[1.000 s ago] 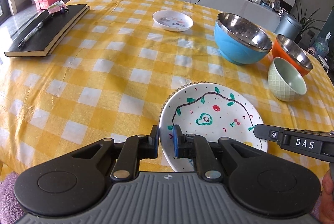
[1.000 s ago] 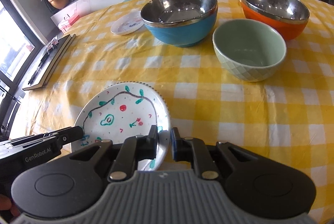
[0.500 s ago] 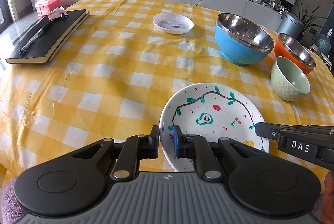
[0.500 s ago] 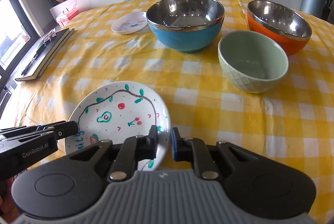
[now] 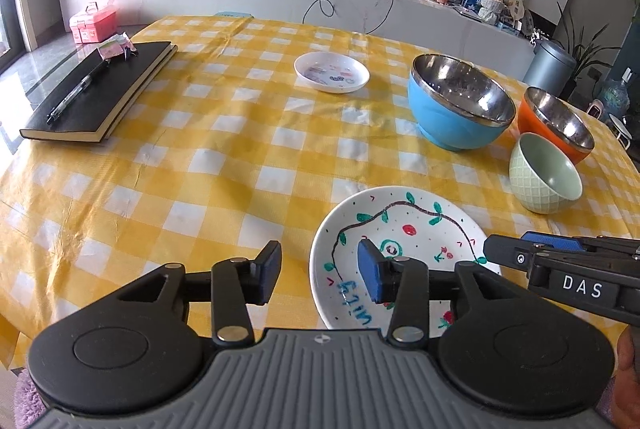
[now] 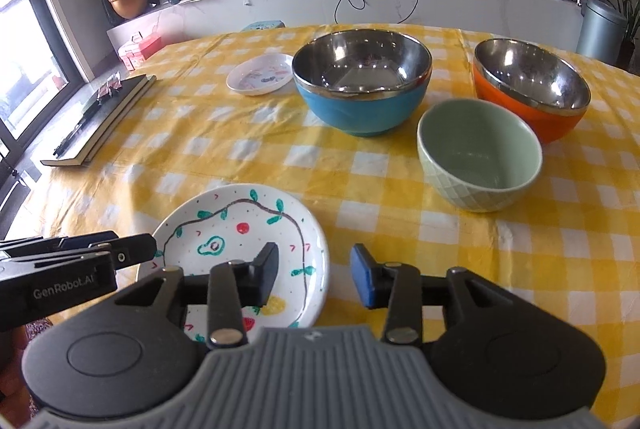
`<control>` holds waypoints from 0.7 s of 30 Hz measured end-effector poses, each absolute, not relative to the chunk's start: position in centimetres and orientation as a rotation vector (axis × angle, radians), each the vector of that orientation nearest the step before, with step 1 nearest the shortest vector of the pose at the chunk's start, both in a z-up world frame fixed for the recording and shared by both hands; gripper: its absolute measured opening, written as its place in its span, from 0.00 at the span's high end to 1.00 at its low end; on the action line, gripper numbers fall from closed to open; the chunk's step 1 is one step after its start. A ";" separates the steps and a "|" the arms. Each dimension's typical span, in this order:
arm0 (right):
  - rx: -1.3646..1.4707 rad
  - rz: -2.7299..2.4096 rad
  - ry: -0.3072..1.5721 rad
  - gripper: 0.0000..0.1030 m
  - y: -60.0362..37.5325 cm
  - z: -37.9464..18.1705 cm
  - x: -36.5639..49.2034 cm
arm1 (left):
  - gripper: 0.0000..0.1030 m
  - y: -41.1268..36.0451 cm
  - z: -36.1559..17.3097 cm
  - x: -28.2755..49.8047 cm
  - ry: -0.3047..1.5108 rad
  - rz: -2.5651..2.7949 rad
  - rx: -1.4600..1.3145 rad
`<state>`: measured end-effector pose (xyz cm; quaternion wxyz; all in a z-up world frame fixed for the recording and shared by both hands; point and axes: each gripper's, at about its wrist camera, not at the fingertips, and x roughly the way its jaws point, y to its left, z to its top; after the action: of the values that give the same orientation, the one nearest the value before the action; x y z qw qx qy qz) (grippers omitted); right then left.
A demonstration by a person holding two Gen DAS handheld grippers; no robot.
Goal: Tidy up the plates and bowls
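White painted plate (image 5: pixel 404 241) lies flat on the checked surface (image 5: pixel 200 157), straddled at its near rim by both claws: left claw (image 5: pixel 318 271) and right claw (image 6: pixel 314 275) have just been opening, gripping nothing.

Bare tablecloth (image 5: pixel 224 165) leftward; bowls (image 6: pixel 480 153) crowding the right.
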<state>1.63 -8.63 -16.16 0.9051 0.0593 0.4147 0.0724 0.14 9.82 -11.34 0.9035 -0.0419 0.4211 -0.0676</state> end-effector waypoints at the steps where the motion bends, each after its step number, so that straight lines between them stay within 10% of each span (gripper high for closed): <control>1: 0.127 0.154 0.854 0.58 -8.6 -15.9 1.7 | 0.51 10.0 -11.1 0.2 0.869 -0.141 -0.090; 21: 0.247 0.247 0.843 0.64 -5.8 -13.8 10.0 | 0.55 11.0 -7.8 8.5 0.824 -0.145 -0.083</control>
<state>10.00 -5.82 -13.77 0.8978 0.1191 0.4070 0.1190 8.50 11.04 -7.84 0.9128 -0.0401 0.4002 -0.0704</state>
